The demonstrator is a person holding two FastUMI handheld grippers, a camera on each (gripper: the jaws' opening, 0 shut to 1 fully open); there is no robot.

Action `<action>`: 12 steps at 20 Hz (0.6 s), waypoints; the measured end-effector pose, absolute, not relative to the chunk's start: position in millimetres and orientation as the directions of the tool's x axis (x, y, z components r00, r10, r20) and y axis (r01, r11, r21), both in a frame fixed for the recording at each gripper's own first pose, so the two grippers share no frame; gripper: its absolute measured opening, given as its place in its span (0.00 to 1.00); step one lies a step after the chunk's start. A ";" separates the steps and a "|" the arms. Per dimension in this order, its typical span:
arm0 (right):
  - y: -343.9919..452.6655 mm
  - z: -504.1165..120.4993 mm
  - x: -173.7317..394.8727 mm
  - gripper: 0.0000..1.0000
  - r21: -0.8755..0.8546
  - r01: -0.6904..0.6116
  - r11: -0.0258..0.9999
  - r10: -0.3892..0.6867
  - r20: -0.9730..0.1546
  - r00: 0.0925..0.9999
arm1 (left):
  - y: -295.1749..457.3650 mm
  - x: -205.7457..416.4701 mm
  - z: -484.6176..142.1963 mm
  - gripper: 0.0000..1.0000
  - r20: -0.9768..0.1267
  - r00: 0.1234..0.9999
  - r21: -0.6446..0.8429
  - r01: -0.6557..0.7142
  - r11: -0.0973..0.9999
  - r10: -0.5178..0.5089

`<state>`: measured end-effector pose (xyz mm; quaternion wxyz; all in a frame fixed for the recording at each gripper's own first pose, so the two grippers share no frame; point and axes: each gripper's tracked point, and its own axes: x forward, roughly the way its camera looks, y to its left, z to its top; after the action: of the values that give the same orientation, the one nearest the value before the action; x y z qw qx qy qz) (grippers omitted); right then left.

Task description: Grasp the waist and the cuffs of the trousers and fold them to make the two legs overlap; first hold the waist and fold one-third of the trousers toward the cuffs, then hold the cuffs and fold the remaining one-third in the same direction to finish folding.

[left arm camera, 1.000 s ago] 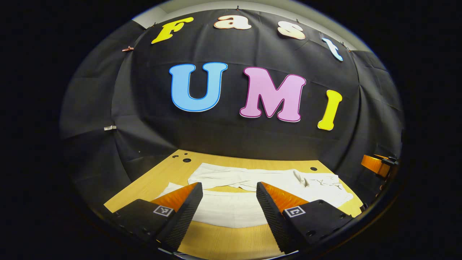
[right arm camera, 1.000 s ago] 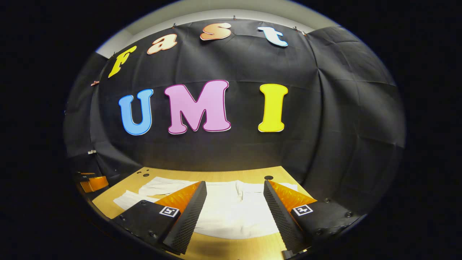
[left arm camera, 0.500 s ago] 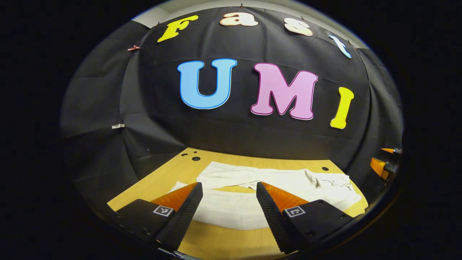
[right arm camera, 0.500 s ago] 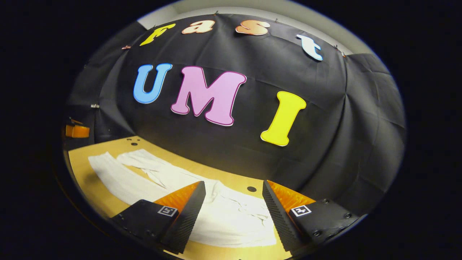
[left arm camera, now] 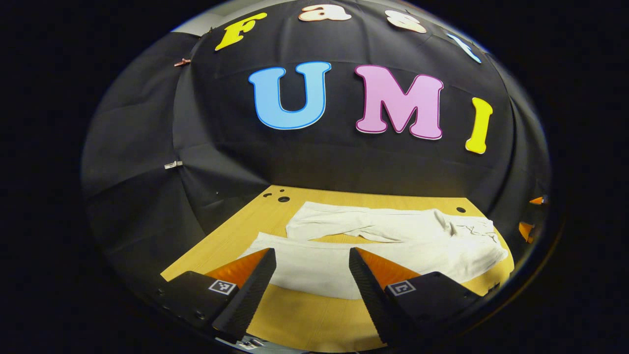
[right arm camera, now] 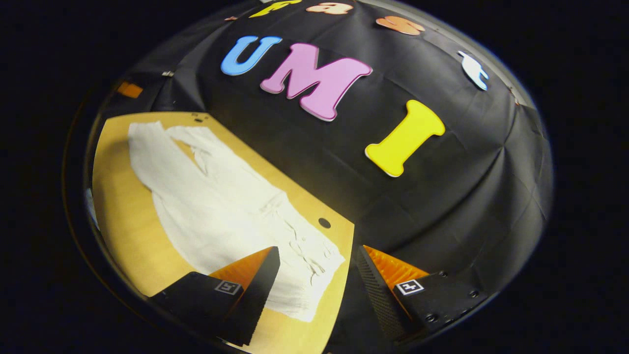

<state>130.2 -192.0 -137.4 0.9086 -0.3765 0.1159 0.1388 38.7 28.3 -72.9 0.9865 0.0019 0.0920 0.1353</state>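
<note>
White trousers (left arm camera: 393,246) lie spread on the wooden table (left arm camera: 314,319), legs apart. Left gripper (left arm camera: 312,275) and right gripper (right arm camera: 317,280) hover wide open; each should pinch both fabric layers squarely at cuff and waist.

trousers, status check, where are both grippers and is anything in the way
Left gripper open, over near leg. Right gripper open, at waist end. Trousers flat on table, legs apart, unfolded. Nothing on the cloth.
</note>
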 end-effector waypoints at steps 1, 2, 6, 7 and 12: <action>-200.4 -152.0 128.2 0.98 -0.673 -0.368 0.641 0.158 -0.354 0.922 | 30.0 37.6 -75.0 0.96 -0.188 0.944 0.031 -0.271 0.962 0.272; -208.0 -164.2 127.8 0.98 -0.690 -0.394 0.608 0.154 -0.384 0.910 | 31.2 35.6 -79.4 0.96 -0.197 0.940 0.031 -0.277 0.960 0.277; -223.1 -213.2 119.4 0.97 -0.733 -0.491 0.471 0.159 -0.477 0.864 | 31.2 36.2 -90.7 0.96 -0.222 0.934 0.021 -0.282 0.959 0.279; -227.3 -223.3 117.1 0.97 -0.739 -0.515 0.434 0.154 -0.502 0.851 | 31.6 37.0 -92.8 0.96 -0.229 0.933 0.024 -0.280 0.960 0.278; -243.4 -268.4 113.0 0.97 -0.739 -0.606 0.292 0.134 -0.596 0.792 | 36.2 33.8 -99.0 0.96 -0.234 0.930 0.034 -0.283 0.959 0.283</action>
<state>113.0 -243.4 -268.4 0.7740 -0.5447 0.2170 0.2390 33.8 36.2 -99.0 0.9824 -0.0002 0.1190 0.1440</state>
